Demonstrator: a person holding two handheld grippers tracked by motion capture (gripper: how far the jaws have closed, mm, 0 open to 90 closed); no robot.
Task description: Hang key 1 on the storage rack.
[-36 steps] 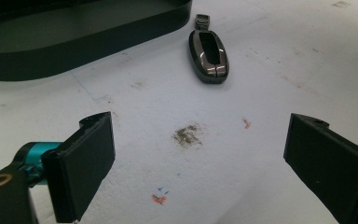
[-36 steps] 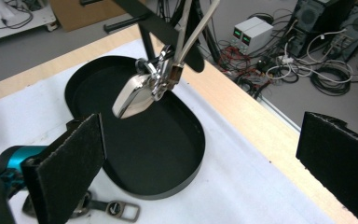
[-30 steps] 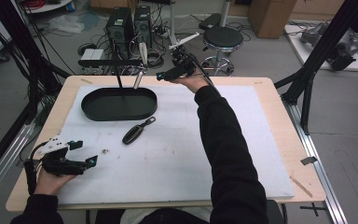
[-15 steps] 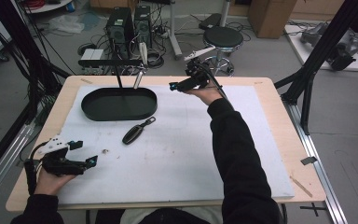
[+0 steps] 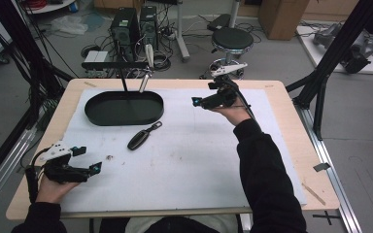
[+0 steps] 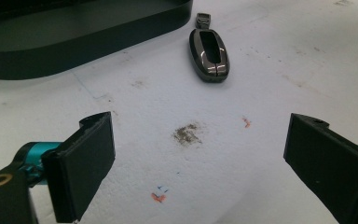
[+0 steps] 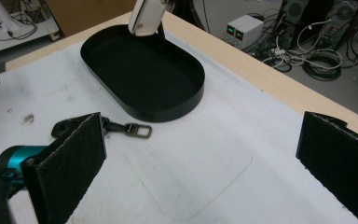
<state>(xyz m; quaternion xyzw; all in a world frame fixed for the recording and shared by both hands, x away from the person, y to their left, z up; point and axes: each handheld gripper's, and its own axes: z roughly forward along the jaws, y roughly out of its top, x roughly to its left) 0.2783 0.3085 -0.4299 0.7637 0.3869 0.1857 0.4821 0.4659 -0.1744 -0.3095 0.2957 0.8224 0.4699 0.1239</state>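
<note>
A black key fob (image 5: 141, 138) with a metal clasp lies on the white mat just in front of a black oval tray (image 5: 93, 115). My left gripper (image 5: 88, 159) rests open near the front left corner, with nothing between its fingers. In the left gripper view the fob (image 6: 209, 53) lies ahead and the tray (image 6: 74, 51) is at upper left. My right gripper (image 5: 204, 94) hovers open and empty to the right of the tray. In the right gripper view its left jaw partly hides the fob (image 7: 137, 129), and the tray (image 7: 186, 105) is beyond it.
A black T-shaped stand (image 5: 121, 65) rises behind the tray, with a white object (image 5: 148, 52) hanging from it. Small dirt marks (image 6: 186, 134) dot the mat. Computers, cables and a stool (image 5: 232, 40) stand on the floor beyond the far edge.
My right gripper has moved right, away from the tray's right end, and slightly nearer the person. The left gripper and the key fob have stayed put.
</note>
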